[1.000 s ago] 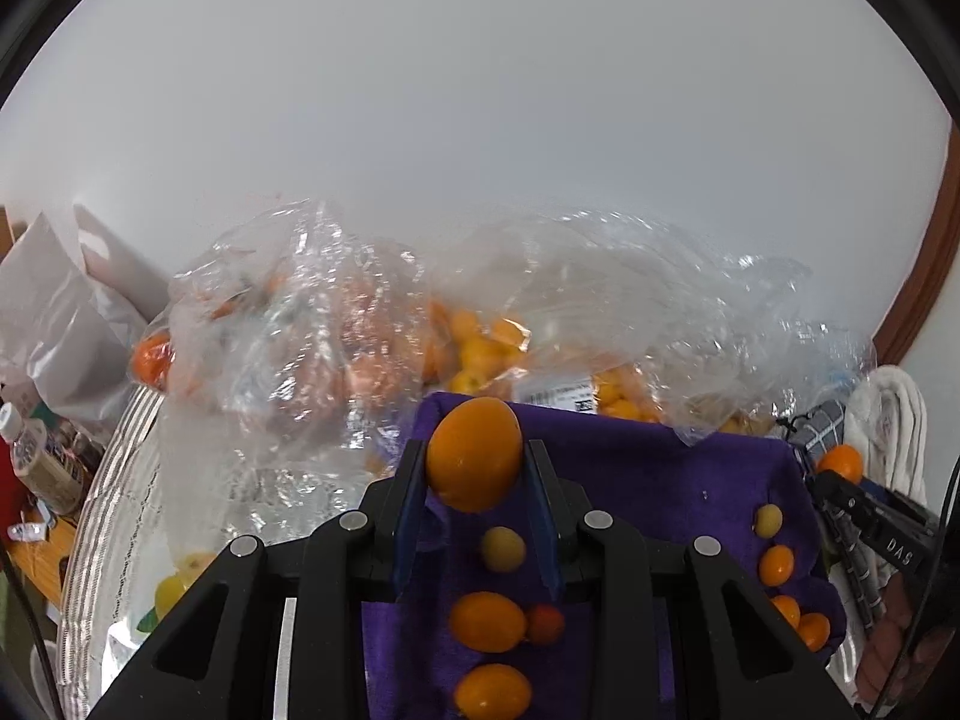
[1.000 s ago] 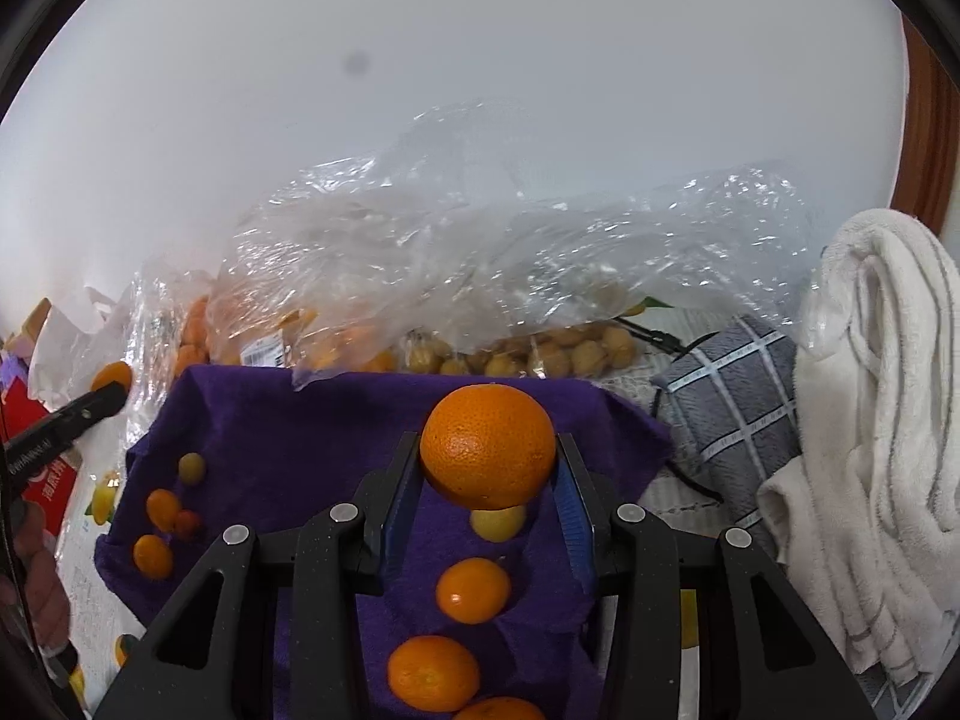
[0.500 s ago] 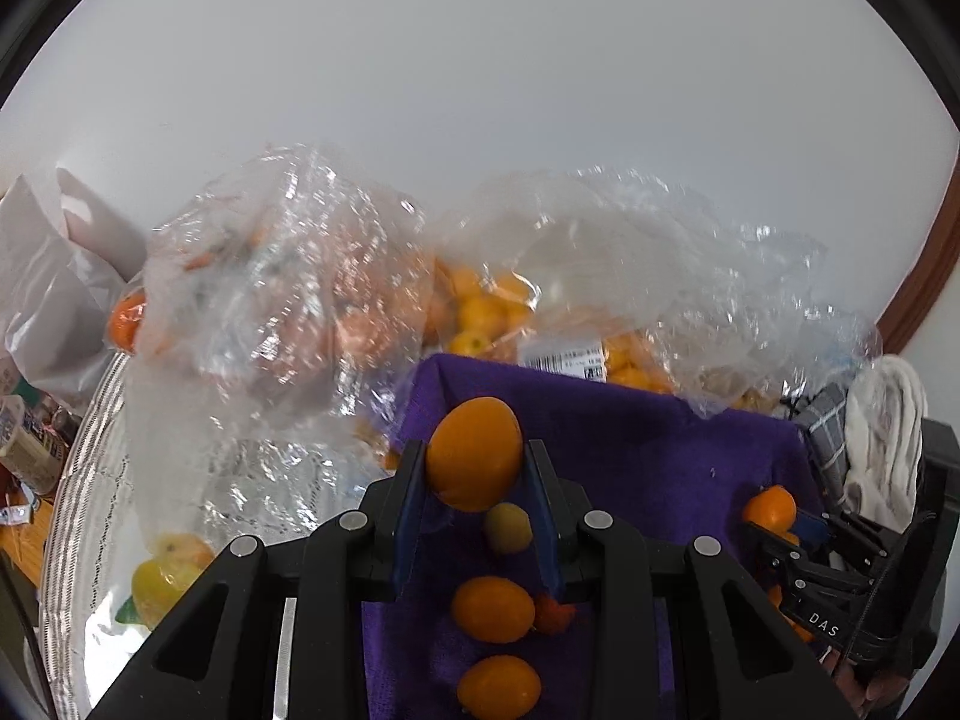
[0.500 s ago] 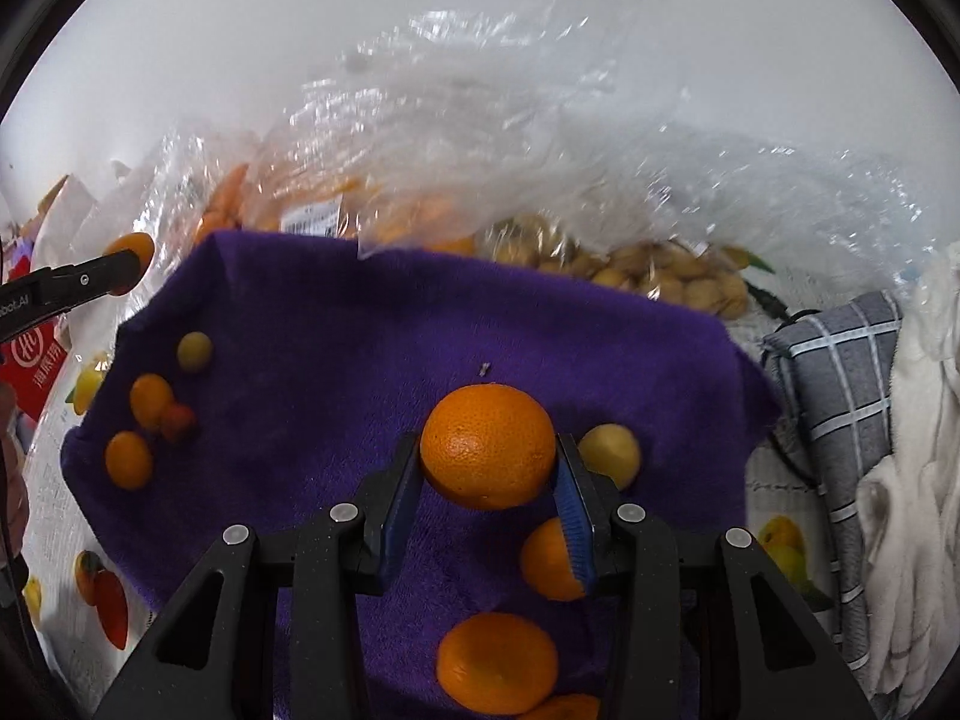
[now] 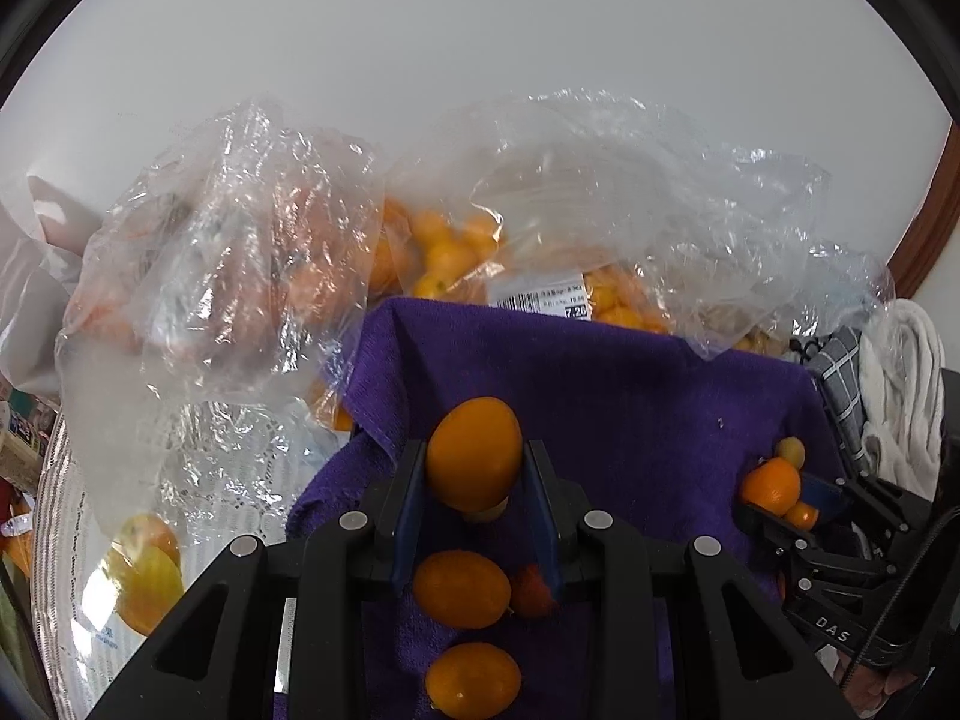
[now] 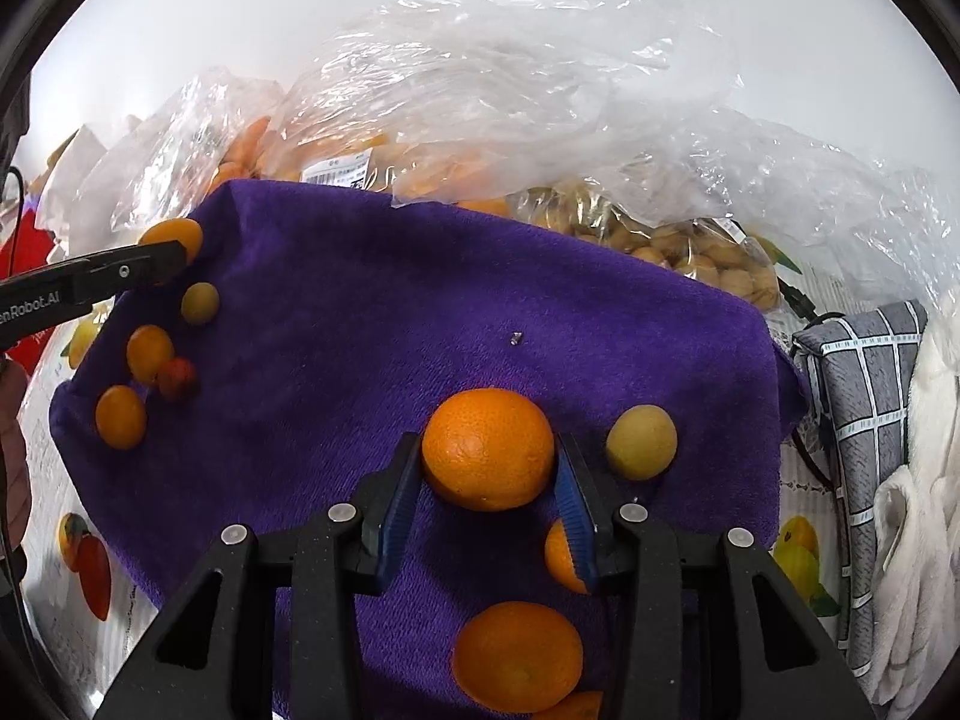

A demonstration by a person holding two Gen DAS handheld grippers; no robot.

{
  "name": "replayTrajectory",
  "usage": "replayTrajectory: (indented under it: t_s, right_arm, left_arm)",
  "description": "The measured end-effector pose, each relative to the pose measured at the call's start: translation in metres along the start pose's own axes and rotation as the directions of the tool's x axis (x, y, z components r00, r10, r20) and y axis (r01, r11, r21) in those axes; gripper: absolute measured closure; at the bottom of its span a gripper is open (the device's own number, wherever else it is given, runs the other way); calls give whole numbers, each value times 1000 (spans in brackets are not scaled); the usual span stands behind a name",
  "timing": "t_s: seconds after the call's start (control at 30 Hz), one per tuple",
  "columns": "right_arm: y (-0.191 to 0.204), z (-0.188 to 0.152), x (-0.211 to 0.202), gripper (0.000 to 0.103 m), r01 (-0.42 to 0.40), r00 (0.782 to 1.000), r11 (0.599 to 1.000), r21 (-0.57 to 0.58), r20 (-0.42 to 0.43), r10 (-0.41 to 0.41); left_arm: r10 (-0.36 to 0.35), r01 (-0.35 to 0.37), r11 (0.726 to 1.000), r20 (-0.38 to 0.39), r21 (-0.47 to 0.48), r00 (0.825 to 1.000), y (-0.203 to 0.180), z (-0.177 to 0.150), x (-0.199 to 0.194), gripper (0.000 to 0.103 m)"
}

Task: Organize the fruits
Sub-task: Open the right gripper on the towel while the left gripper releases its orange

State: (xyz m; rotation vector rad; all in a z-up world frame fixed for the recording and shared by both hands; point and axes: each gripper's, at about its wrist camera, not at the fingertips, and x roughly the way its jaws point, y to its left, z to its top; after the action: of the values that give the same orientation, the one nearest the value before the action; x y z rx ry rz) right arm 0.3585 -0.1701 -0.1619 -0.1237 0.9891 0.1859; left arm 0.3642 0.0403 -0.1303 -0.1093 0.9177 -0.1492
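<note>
My left gripper is shut on an oval orange fruit, held just above the left part of a purple cloth. Under it lie two similar fruits and a small red one. My right gripper is low over the cloth's right part. Its jaws are opening around a round orange, which rests between them with a thin gap at the right pad. Beside it lie a yellow fruit and another orange.
Clear plastic bags holding orange fruits and pale nuts line the cloth's far edge. A grey checked cloth and a white towel sit to the right. The table cover is printed with fruit. A hand shows at the left edge.
My right gripper came down to the cloth with the orange and its jaws widened slightly. My left gripper sank a little, still gripping its fruit.
</note>
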Motion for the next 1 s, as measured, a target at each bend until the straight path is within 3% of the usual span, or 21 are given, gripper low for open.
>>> replayTrajectory:
  t_s: [0.2, 0.47, 0.67, 1.0]
  right_arm:
    - [-6, 4, -19, 50, -9, 997, 1000, 10, 70, 8]
    - [-34, 8, -47, 44, 40, 989, 995, 88, 141, -52]
    - [-50, 7, -44, 44, 44, 991, 988, 149, 121, -63]
    - [-43, 8, -38, 44, 71, 992, 989, 127, 93, -84]
  left_arm:
    - [-4, 5, 1000, -22, 21, 1000, -10, -2, 9, 73]
    - [-41, 43, 998, -37, 52, 998, -28, -5, 16, 73]
    - [-32, 35, 995, -37, 90, 999, -45, -10, 22, 72]
    - [-13, 20, 991, -52, 132, 999, -53, -11, 28, 70]
